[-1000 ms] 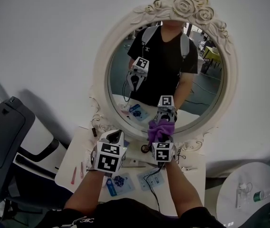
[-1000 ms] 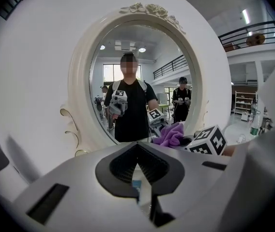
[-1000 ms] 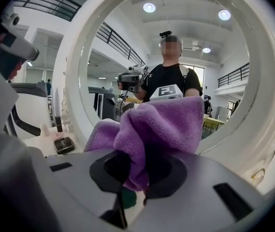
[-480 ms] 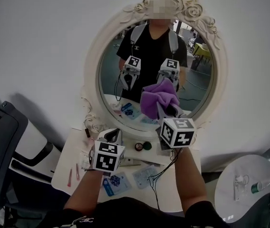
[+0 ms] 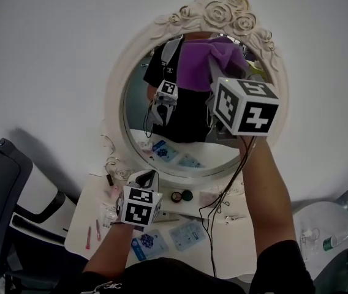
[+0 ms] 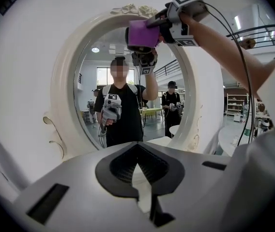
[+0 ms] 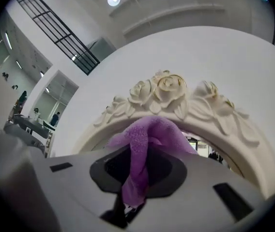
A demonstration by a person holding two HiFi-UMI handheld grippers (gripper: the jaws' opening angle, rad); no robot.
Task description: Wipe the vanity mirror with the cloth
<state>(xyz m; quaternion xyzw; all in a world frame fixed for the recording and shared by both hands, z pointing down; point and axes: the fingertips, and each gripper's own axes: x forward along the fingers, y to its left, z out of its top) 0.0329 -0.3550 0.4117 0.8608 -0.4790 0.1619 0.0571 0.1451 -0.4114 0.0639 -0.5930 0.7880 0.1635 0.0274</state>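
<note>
The oval vanity mirror in its white rose-carved frame stands against the wall. A purple cloth is bunched at the top of the glass, just under the roses, and my right gripper is shut on it with the arm raised high. In the right gripper view the cloth spills out of the jaws in front of the carved roses. My left gripper hangs low before the mirror's bottom edge, shut and holding nothing. The left gripper view shows the cloth pressed near the mirror's top.
Below the mirror, a white table carries blue sachets, a round compact and pink sticks. A cable hangs from my right gripper. A dark chair stands left, and a round white table right.
My right gripper has risen with the purple cloth from the mirror's lower edge to its top. The left gripper has barely moved.
</note>
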